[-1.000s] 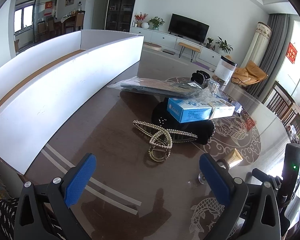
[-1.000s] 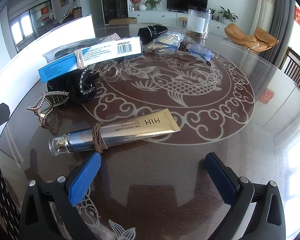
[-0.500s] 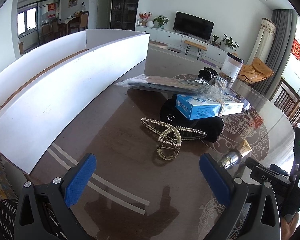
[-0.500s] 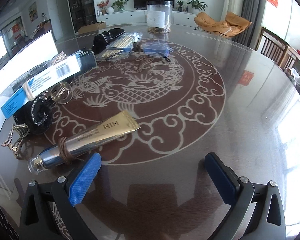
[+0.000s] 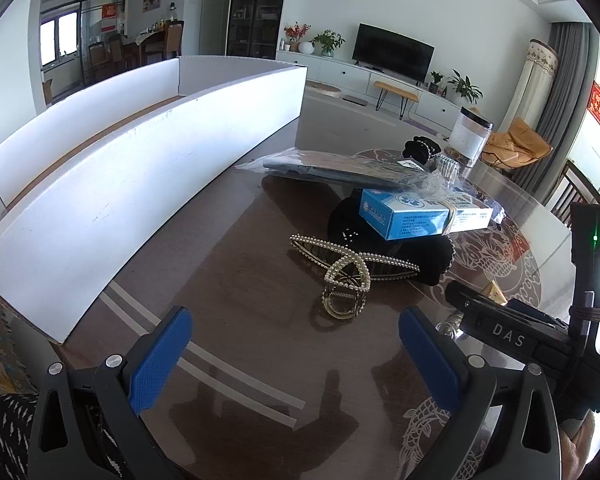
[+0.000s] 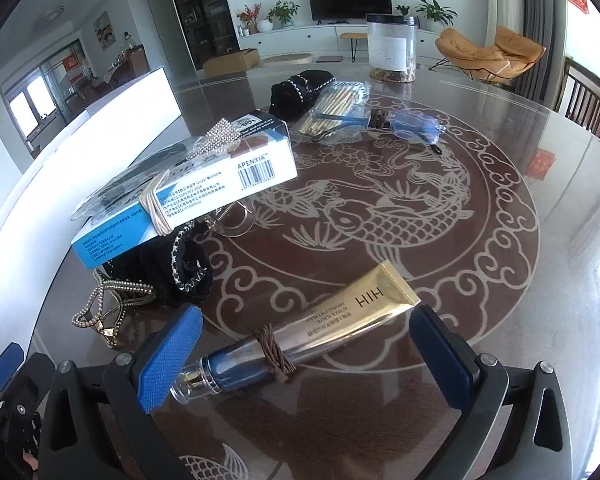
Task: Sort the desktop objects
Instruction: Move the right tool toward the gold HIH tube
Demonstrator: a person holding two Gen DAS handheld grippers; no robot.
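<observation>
Right gripper (image 6: 300,354), blue-padded, jaws spread wide and low over the dark glass-topped round table (image 6: 540,280). The gold cosmetic tube with clear cap and a brown hair tie wound round it (image 6: 300,332) lies on the table between the two pads; whether either pad touches it cannot be told.

Left gripper (image 5: 296,354) also spread wide, holding nothing. Ahead of it on the table lies the pearl-studded gold hair claw (image 5: 346,276), apart from both pads.

Just behind the claw sits a black velvet scrunchie with bead trim (image 5: 432,256). On top of it rests the blue-and-white carton bound with a beige elastic band (image 5: 416,216), tilted.

Behind the carton lies a flat dark item in a clear plastic bag (image 5: 340,168).

The long white cardboard tray (image 5: 140,168) stands along the table's left side, well apart from the pile.

Farther across the table: blue-framed glasses (image 6: 404,122), a clear packet of gold sticks (image 6: 336,108), a second black scrunchie (image 6: 296,88), and a clear jar with black lid (image 6: 392,48).
</observation>
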